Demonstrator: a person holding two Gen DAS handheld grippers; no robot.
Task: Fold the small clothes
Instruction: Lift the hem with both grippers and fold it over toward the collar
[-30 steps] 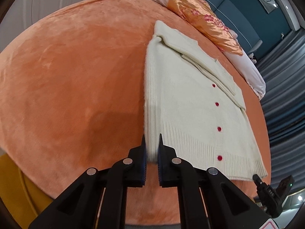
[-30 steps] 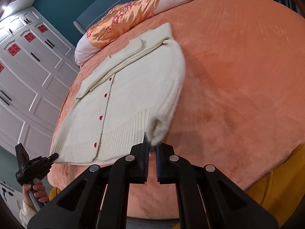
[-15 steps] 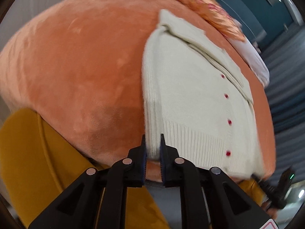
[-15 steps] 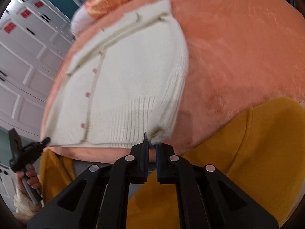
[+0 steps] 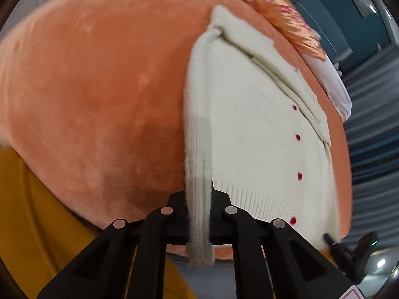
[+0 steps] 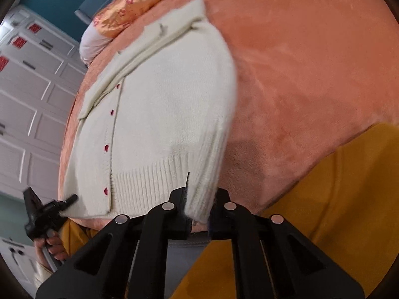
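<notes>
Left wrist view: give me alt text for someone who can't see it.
The left tool pinches the folded side edge of a cream cardigan at its ribbed hem. The cardigan, with red buttons, lies on an orange plush bed cover; the right tool is at its far hem corner.

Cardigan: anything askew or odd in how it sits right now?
Yes. The cardigan has its hem at the blanket edge, and its sleeve trails through the left gripper. The right gripper clamps the opposite hem corner. Buttons are fastened; no damage shows, though both views are blurred.
</notes>
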